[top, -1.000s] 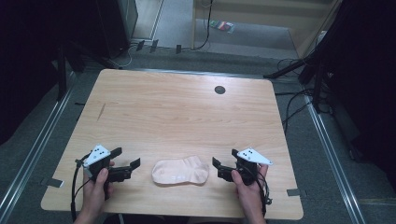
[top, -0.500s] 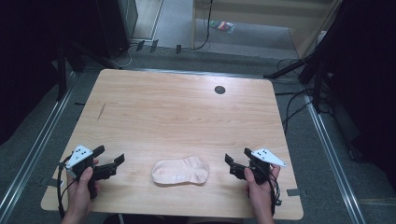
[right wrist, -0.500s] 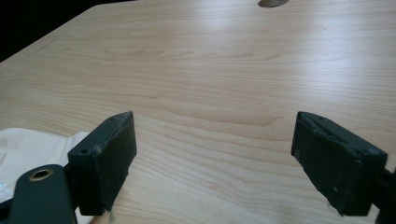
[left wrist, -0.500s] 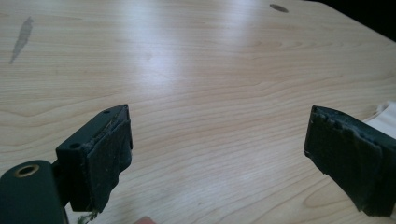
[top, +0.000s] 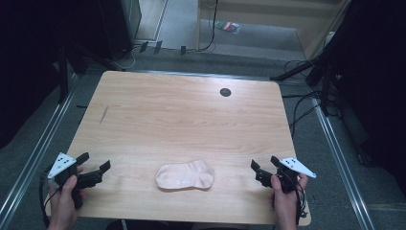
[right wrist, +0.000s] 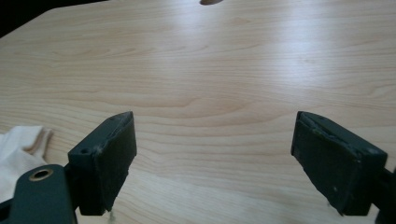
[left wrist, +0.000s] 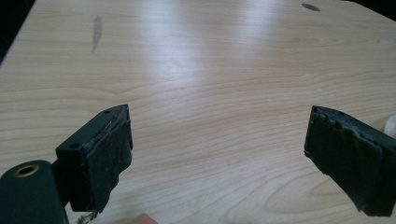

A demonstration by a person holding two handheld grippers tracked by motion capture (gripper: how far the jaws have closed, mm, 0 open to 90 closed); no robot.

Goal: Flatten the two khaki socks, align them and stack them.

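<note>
Sock (top: 186, 175) lay flat on bench (top: 182, 115) between left tongs (top: 98, 171) and right tongs (top: 257, 171), both wide open and empty; best approached low at each end.

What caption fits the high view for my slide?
Pale sock lies flat on the wooden table between open left gripper and right gripper.

Light wooden table (top: 186, 120) on grey floor (top: 335, 158), dark surroundings.

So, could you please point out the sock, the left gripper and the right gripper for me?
sock (top: 185, 176), high view, middle of its body.
left gripper (top: 95, 166), high view, between its open jaw tips.
right gripper (top: 264, 162), high view, between its open jaw tips.
</note>
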